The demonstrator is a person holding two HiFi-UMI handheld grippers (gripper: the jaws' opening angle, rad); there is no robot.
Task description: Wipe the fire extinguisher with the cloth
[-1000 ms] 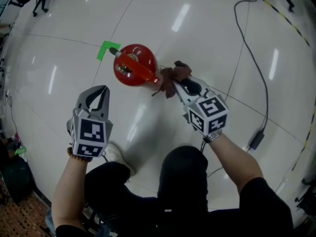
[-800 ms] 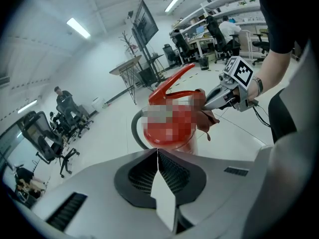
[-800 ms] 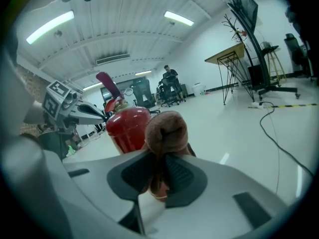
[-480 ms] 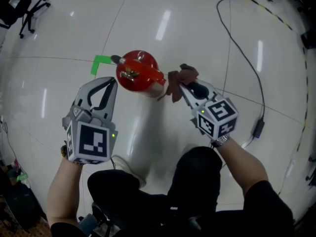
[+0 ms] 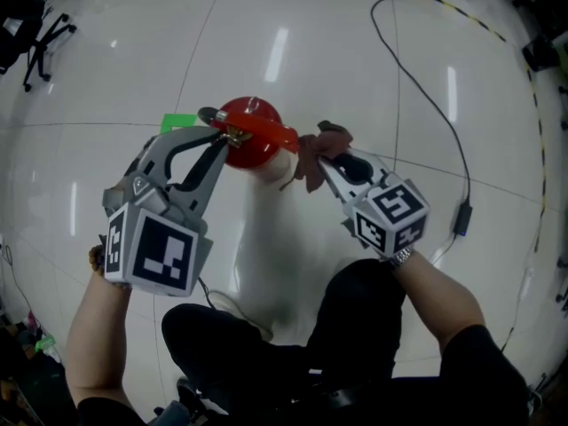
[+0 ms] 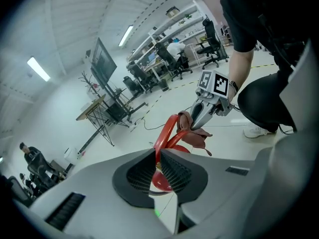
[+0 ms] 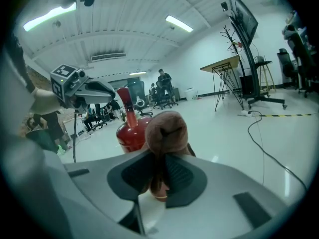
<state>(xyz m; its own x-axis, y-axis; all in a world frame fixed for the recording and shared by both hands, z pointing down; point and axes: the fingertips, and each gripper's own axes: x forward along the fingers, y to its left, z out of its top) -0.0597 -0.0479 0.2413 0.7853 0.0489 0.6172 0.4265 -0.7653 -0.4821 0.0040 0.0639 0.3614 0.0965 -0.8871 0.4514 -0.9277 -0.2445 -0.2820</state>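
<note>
Left gripper (image 5: pixel 220 137): jaws narrow, just eased slightly apart, pinching the handle of the red metal fire extinguisher (image 5: pixel 251 116) at their tips. Right gripper (image 5: pixel 322 158) clamps the brown fabric cloth (image 5: pixel 312 149), just beside that extinguisher.

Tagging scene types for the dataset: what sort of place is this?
Probably an open-plan office or lab: office chairs at rows of desks, a big screen on a stand, and a glossy white floor.

Upright red fire extinguisher (image 5: pixel 249 124), crumpled brown cloth (image 5: pixel 313 154) just beside it.
</note>
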